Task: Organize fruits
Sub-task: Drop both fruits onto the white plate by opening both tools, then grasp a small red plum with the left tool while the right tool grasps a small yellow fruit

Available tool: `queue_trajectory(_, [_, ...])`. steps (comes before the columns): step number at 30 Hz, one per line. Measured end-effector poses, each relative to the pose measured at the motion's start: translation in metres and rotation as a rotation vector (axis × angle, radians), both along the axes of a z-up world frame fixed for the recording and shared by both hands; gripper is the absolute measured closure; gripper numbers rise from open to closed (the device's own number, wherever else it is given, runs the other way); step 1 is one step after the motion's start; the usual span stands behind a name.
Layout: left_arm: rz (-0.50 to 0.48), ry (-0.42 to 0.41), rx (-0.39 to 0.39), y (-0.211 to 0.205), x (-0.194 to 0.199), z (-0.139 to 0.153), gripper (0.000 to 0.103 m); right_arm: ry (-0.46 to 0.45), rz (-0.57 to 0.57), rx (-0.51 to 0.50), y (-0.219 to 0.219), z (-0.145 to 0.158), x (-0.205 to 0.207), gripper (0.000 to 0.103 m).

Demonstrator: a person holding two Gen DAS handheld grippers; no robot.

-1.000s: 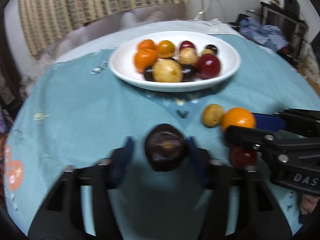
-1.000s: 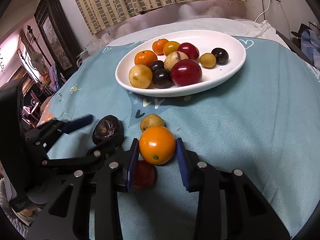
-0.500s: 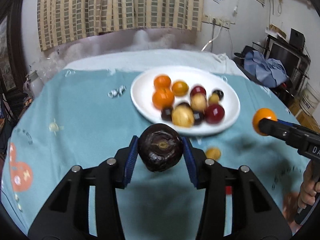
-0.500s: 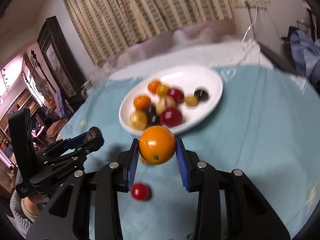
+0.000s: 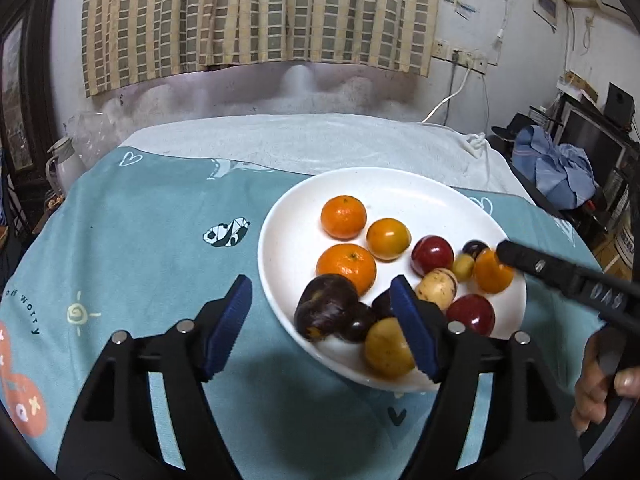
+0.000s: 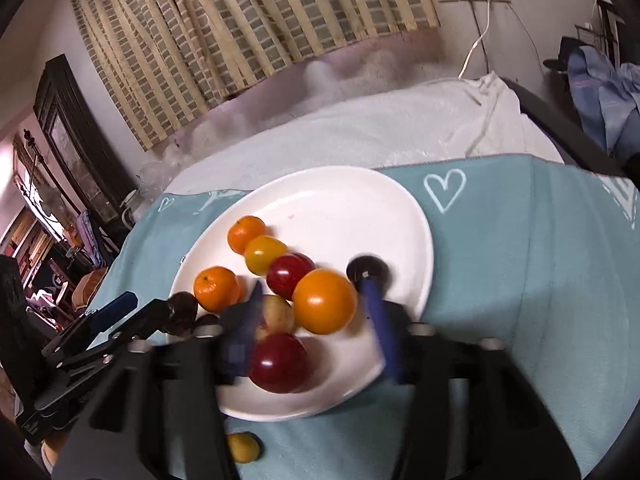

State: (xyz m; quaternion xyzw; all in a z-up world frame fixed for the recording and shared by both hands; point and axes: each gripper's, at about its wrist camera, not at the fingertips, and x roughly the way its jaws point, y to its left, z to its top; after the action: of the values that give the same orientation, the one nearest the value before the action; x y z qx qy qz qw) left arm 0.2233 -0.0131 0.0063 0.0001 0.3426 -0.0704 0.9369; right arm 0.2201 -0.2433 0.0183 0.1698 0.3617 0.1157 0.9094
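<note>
Fruits crowding white plate near its front rim, left tongs spread wide, right tongs parted around orange.

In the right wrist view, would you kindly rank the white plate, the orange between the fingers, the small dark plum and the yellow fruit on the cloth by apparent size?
1. White plate
2. Orange
3. Dark plum and yellow fruit: they look alike, and the yellow fruit is partly hidden, so unranked.

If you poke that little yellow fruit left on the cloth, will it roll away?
Probably a little. The yellow fruit looks round and smooth, so a push should set it rolling. The soft teal cloth would likely slow it quickly. It seems small and light, so even a gentle nudge could move it toward the white plate.
</note>
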Motion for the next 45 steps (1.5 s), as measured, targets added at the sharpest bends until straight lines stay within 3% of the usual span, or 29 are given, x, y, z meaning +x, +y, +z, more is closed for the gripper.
queue_trajectory(5, [-0.017, -0.005, 0.007, 0.000, -0.027, 0.006, 0.029, -0.040, 0.030, 0.011, -0.001, 0.021, -0.025, 0.042])
queue_trajectory(8, [-0.093, 0.012, 0.029, -0.011, -0.058, -0.001, 0.029, -0.041, 0.065, -0.011, 0.003, 0.028, -0.049, 0.042])
queue_trajectory(13, [-0.251, -0.002, 0.152, -0.051, -0.115, -0.020, 0.029, -0.008, 0.104, 0.009, 0.005, 0.024, -0.077, 0.042])
queue_trajectory(19, [-0.339, 0.042, 0.190, -0.072, -0.131, -0.041, 0.029, 0.021, 0.102, 0.040, -0.002, 0.016, -0.088, 0.042])
queue_trajectory(22, [-0.352, 0.062, 0.174, -0.073, -0.132, -0.047, 0.033, 0.040, 0.105, 0.048, -0.003, 0.011, -0.085, 0.042])
queue_trajectory(24, [-0.367, 0.092, 0.140, -0.072, -0.129, -0.050, 0.052, 0.061, 0.116, 0.053, -0.001, 0.007, -0.083, 0.042])
queue_trajectory(26, [-0.389, 0.125, 0.108, -0.073, -0.127, -0.054, 0.066, 0.084, 0.136, 0.042, 0.004, 0.000, -0.082, 0.042])
queue_trajectory(27, [-0.393, 0.132, 0.108, -0.074, -0.127, -0.056, 0.069, 0.092, 0.143, 0.033, 0.007, -0.002, -0.082, 0.042])
queue_trajectory(33, [-0.432, 0.142, 0.142, -0.083, -0.134, -0.060, 0.073, 0.126, 0.192, -0.010, 0.025, -0.018, -0.080, 0.042])
queue_trajectory(35, [-0.430, 0.152, 0.112, -0.076, -0.137, -0.057, 0.073, 0.130, 0.206, -0.019, 0.029, -0.021, -0.081, 0.043])
queue_trajectory(40, [-0.382, 0.151, 0.080, -0.054, -0.148, -0.055, 0.073, 0.117, 0.247, -0.040, 0.042, -0.025, -0.081, 0.059])
queue_trajectory(45, [-0.346, 0.148, 0.081, -0.043, -0.152, -0.055, 0.073, 0.071, 0.301, -0.188, 0.073, -0.030, -0.084, 0.063])
